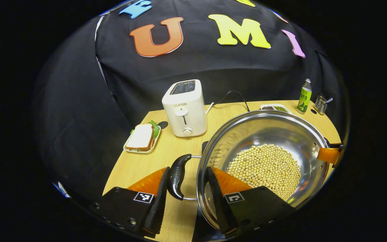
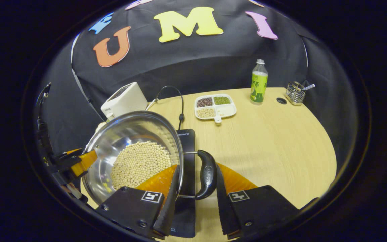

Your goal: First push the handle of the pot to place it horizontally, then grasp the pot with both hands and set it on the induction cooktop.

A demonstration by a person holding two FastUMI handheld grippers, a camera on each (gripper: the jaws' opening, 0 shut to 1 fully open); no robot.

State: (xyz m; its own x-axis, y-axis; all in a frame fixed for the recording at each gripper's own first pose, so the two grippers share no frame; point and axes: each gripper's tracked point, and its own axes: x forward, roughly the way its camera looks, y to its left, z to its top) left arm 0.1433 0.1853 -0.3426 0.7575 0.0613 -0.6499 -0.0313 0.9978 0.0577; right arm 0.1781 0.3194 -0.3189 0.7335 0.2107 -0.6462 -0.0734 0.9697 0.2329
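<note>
left gripper fingers straddle pot's black side handle, jaws spread, no clear pinch. right gripper likewise brackets opposite handle, jaws apart. pot of beans sits over induction cooktop; two-sided hold likely keeps it level.

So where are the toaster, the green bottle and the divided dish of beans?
White boxy toaster [image 1: 186,109]: left gripper view, front face.
Green plastic bottle [image 2: 259,84]: right gripper view, its label.
White divided dish of beans [image 2: 228,110]: right gripper view, its bare compartment.
</note>
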